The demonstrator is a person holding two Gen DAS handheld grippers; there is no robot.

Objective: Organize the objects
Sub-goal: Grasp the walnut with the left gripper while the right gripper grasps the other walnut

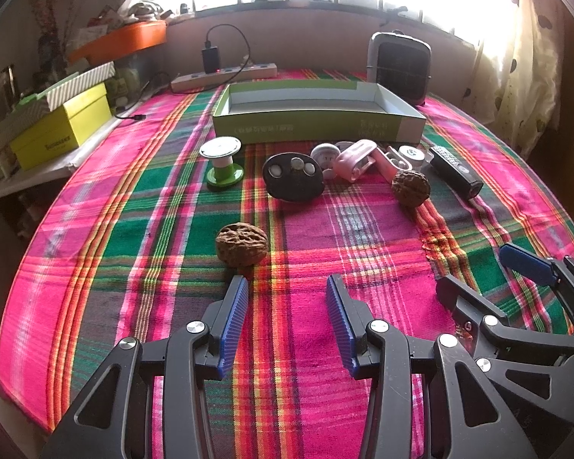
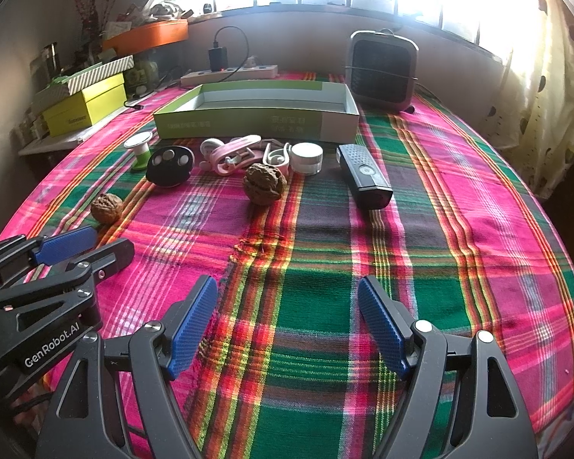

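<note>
An empty green and white box (image 1: 317, 126) (image 2: 256, 122) stands at the back of the plaid cloth. In front of it lie a green spool (image 1: 222, 162) (image 2: 141, 151), a black oval case (image 1: 292, 176) (image 2: 170, 165), pink and white clips (image 1: 354, 158) (image 2: 233, 155), a white round jar (image 2: 306, 157) and a black stick device (image 1: 455, 171) (image 2: 364, 176). One walnut (image 1: 242, 244) (image 2: 106, 208) lies just ahead of my open, empty left gripper (image 1: 287, 292). A second walnut (image 1: 410, 187) (image 2: 264, 183) lies far ahead of my open, empty right gripper (image 2: 287, 292).
A small grey heater (image 1: 398, 67) (image 2: 382, 72) stands back right. A power strip with a charger (image 1: 225, 74) (image 2: 229, 70) lies behind the box. Yellow and striped boxes (image 1: 61, 126) (image 2: 84, 107) sit on a side shelf at left. A curtain (image 2: 547, 95) hangs at right.
</note>
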